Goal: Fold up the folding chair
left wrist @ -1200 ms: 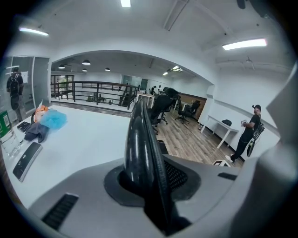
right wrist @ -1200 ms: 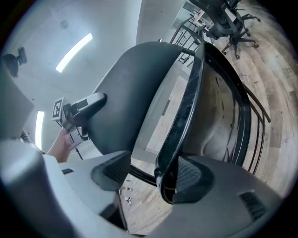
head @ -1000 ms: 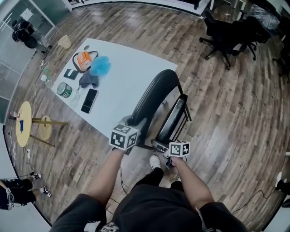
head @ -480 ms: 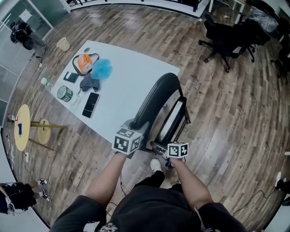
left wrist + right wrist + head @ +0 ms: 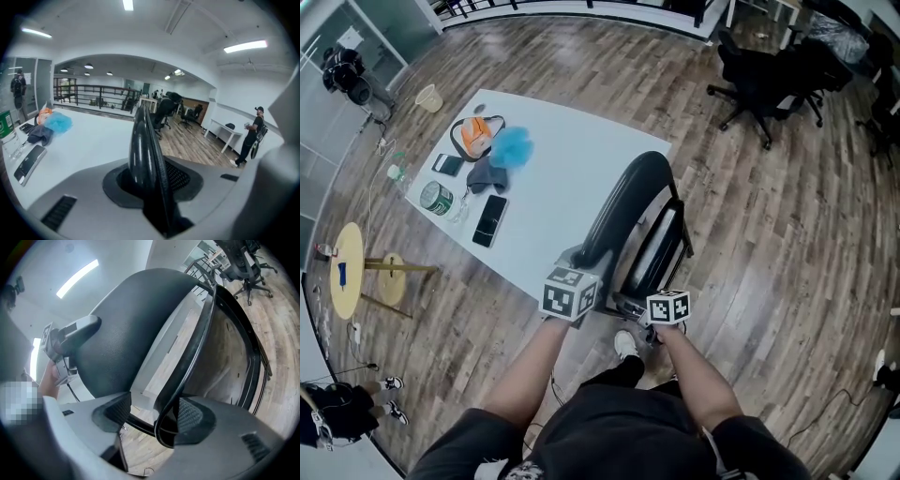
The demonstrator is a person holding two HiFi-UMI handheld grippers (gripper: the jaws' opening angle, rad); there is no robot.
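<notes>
The black folding chair (image 5: 628, 202) stands by the white table, its seat (image 5: 662, 239) tipped up close to the backrest. My left gripper (image 5: 579, 257) is shut on the backrest's near edge (image 5: 143, 140), which fills the gap between the pads (image 5: 183, 178). My right gripper (image 5: 630, 302) stands open around the seat's black frame tube (image 5: 197, 352). The tube lies against the right pad (image 5: 194, 416), and floor shows between it and the left pad. In the right gripper view the backrest (image 5: 126, 333) fills the middle, with the left gripper (image 5: 70, 336) at its far side.
The white table (image 5: 572, 159) carries an orange bag (image 5: 473, 131), a blue fluffy thing (image 5: 512, 145), a phone (image 5: 489, 220) and a green can (image 5: 437, 197). Black office chairs (image 5: 759, 75) stand at the far right. A yellow stool (image 5: 347, 267) is at left. A person (image 5: 251, 136) stands far off.
Hardly anything: the right gripper has shifted slightly at the seat frame, and the left gripper stays on the backrest edge.
</notes>
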